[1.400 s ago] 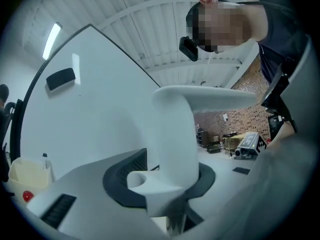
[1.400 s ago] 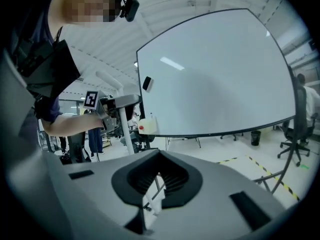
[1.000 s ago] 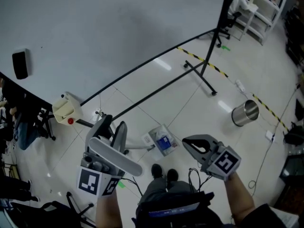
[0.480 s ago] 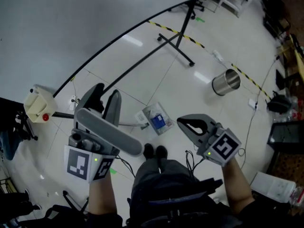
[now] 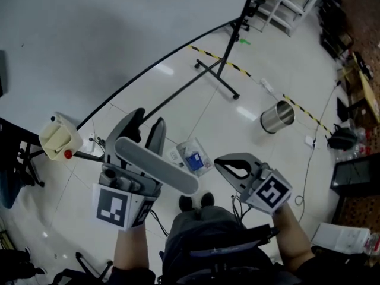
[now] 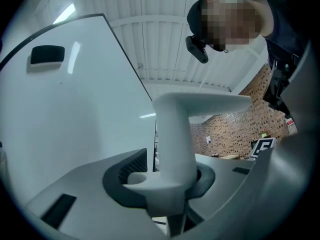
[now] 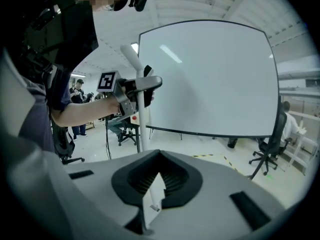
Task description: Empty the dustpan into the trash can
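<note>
Left gripper [image 5: 144,130]: jaws clamped on the dustpan handle [image 6: 172,149]. The dustpan [image 5: 193,157] sits low beneath those jaws; cannot tell if it is off the floor. Right gripper [image 5: 236,168]: jaws closed, empty. Trash can [image 5: 277,116] is well beyond the right jaws.

Risks: the pan swinging on its long handle and spilling short of the can, or the handle rolling in the single grip.

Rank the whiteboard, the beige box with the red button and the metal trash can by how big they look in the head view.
1. whiteboard: by far the largest.
2 and 3, not ranked: beige box and metal trash can look about alike. The box seems to sit nearer the camera, so its true size is unsure.
</note>
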